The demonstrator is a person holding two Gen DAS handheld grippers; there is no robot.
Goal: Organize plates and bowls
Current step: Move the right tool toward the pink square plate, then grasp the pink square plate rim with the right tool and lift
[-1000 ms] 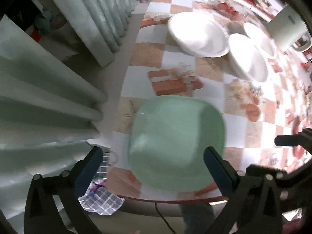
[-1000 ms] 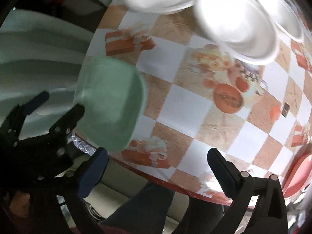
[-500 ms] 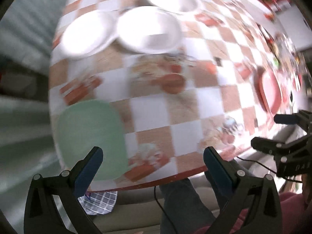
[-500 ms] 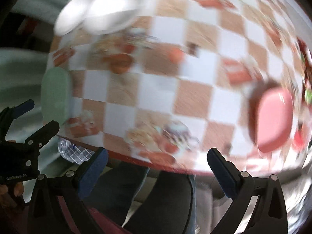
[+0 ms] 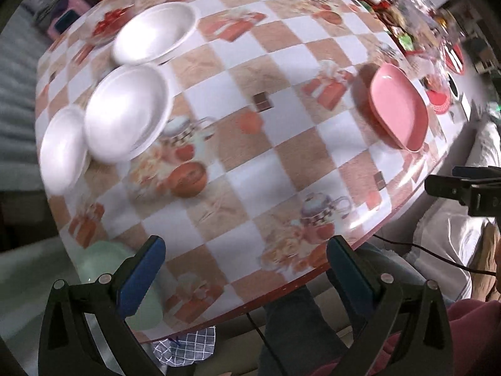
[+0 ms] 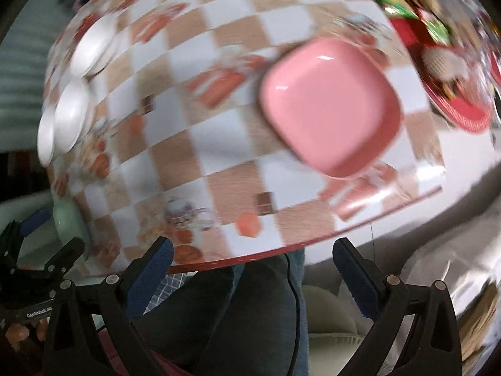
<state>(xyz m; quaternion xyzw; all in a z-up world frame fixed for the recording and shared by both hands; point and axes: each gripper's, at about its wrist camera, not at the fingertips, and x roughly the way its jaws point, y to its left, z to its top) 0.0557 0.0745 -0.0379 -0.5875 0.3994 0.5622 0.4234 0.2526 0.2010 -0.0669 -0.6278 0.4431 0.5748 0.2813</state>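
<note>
Checkered gift-print tablecloth [image 5: 250, 163] has swung through my views, so my left gripper [image 5: 244, 269] and right gripper [image 6: 250, 269], both wide apart and empty, now face the square pink plastic plate [image 6: 332, 119] lying near the table's right edge, probably my next pick.

both grippers hang with jaws spread wide and nothing between the blue pads. the left gripper [image 5: 242, 269] sits at the near edge of the worktop [image 5: 250, 169]. the right gripper [image 6: 250, 269] hangs just off that near edge, above the person's legs [image 6: 250, 307]. fingers [image 6: 18, 335] grip the left gripper's handle.
</note>
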